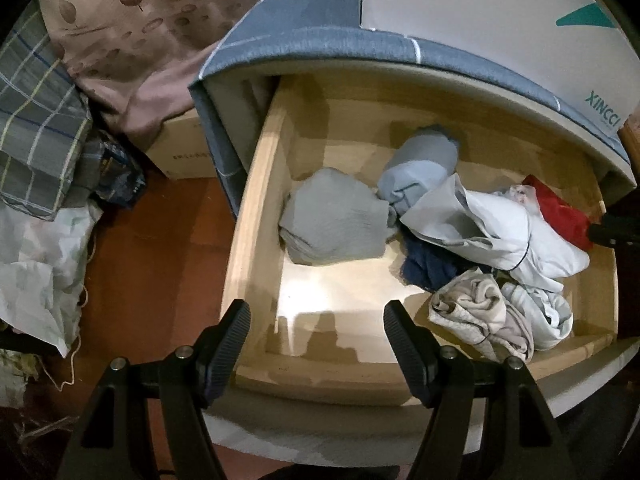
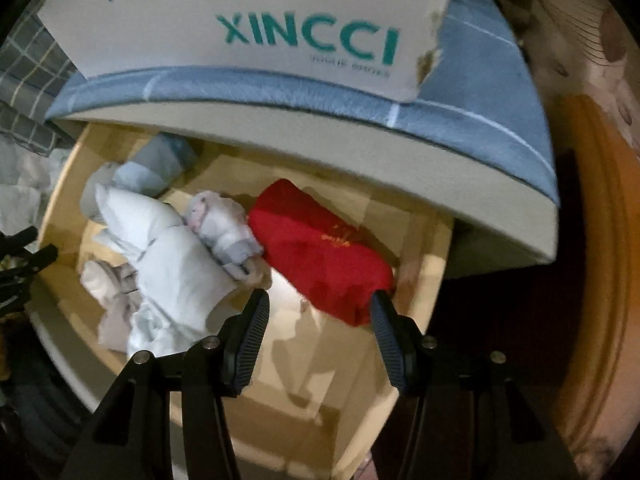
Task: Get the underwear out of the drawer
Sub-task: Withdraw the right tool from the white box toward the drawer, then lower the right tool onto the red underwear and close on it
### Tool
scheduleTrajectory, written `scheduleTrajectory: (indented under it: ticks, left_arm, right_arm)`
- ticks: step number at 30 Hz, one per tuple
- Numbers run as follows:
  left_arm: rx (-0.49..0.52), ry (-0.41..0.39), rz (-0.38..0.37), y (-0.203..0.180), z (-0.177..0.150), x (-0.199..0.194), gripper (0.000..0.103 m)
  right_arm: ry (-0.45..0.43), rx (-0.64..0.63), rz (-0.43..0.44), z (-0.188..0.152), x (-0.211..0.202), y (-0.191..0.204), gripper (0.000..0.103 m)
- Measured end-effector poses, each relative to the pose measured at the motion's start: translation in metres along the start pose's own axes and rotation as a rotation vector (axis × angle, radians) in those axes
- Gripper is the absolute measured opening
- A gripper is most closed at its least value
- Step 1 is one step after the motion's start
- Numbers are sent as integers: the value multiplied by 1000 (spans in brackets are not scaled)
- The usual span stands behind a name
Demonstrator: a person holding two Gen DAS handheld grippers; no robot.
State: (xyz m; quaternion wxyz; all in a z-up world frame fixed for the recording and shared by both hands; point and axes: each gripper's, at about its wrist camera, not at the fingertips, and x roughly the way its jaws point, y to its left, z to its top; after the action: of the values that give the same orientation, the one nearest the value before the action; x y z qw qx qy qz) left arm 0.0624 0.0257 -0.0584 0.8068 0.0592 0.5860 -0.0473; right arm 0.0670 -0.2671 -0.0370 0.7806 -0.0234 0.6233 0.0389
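My right claw (image 2: pixel 320 312) hangs wide over the red underwear (image 2: pixel 320 248) in the drawer (image 1: pixel 256 216) (left claw (image 1: pixel 316 320) wide too).

Hidden/cut bits, drawer (image 1: pixel 256 200)
Drawer back tucked under cabinet top; navy garment (image 1: pixel 424 264) mostly buried, upper right box (image 1: pixel 500 20) cropped; my right view smeared, small print under XINCCI (image 2: pixel 308 40) unreadable.

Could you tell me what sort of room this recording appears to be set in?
Most likely a bedroom. An open wooden drawer holds rolled underwear and socks, including a red bundle; a leaf-patterned quilt and plaid bedding are heaped beside the cloth-covered cabinet.
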Motion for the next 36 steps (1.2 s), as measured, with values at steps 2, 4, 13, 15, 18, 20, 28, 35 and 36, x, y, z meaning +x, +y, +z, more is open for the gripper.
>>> scheduleTrajectory:
  ticks: [2,4,13,15,18,20,28,35,36]
  left_arm:
    - [-3,-3,-7,0,0,1,71]
    - [-5,-3,-19,0,0,1,71]
    - [-38,28,-53,4,1,7,71]
    - [-45,37,-60,5,1,9,71]
    - [-53,42,-64,6,1,10,71]
    - [-56,42,-67,7,2,10,71]
    - [-71,49,-79,10,2,12,71]
    - [-77,45,-87,12,2,11,71]
    - [-79,44,-89,13,1,11,71]
  right_arm:
    - [7,-25,-9,3,11,3,50]
    - [12,-46,-23,6,20,6,50]
    - [35,-168,-104,13,53,21,56]
    - [42,-186,-120,14,58,22,57]
    - [57,-200,-130,17,68,22,57]
    - [62,-200,-130,19,72,21,58]
    - [95,-191,-120,17,81,20,60]
    - [156,-133,-111,4,82,16,54]
    - [165,-121,-107,3,82,14,53]
